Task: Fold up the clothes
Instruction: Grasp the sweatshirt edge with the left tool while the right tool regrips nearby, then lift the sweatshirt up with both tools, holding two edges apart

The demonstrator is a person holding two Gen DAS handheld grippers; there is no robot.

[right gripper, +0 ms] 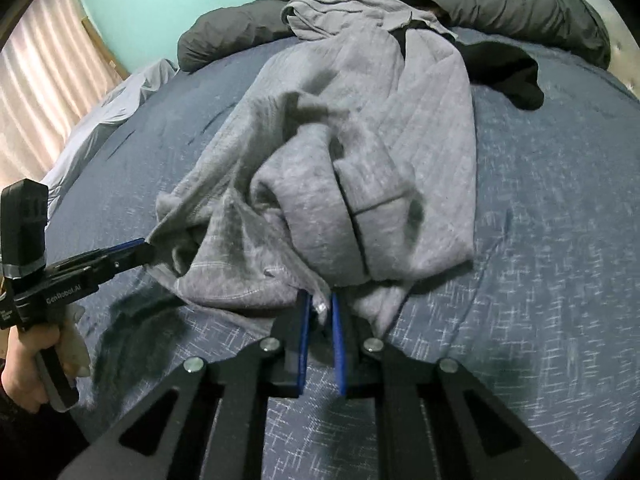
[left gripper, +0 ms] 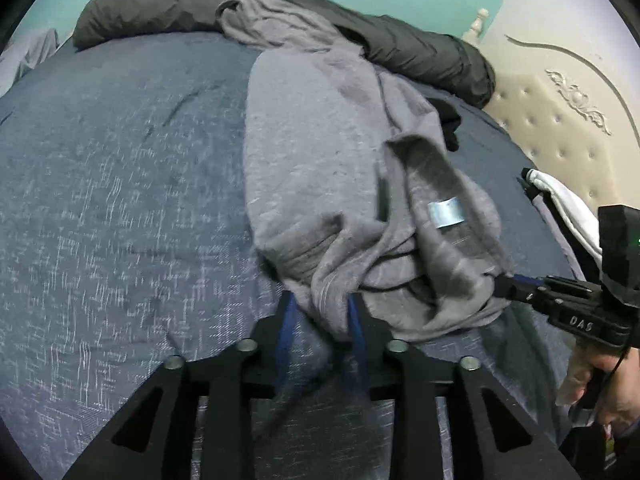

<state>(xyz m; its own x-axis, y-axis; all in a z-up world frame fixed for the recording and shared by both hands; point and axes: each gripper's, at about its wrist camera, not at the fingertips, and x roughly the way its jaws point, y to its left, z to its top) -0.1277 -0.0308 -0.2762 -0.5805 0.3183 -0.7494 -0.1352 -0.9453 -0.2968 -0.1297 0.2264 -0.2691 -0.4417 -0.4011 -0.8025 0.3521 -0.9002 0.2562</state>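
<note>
**Both grippers pinching one grey garment on the bed**

Left gripper (left gripper: 320,308) has its blue-padded fingers closed narrowly on a bunched fold at the near edge of the grey garment (left gripper: 320,152); the right gripper (right gripper: 322,312) likewise clamps a small tag of the same cloth between its two blue pads. From the other side each tool shows again: the right gripper (left gripper: 508,286) bites the garment's right corner, the left gripper (right gripper: 146,250) its left corner.

One grey garment is in hand, a soft knit, crumpled and half turned, lying lengthwise down the middle of the blue bedspread (left gripper: 120,200) with its far end draped up toward a long dark grey bolster (left gripper: 160,8). A second, thinner grey cloth (right gripper: 352,12) lies heaped at that far end, and one black garment (right gripper: 508,72) sits just beside it.

Only the left wrist view shows the pale sewn-in label (left gripper: 446,212) on an inside-out flap, the tufted cream headboard (left gripper: 560,128) and a white cloth (left gripper: 568,204). Only the right wrist view shows the striped curtain (right gripper: 36,92) and a dark seam line across the folded knit.
</note>
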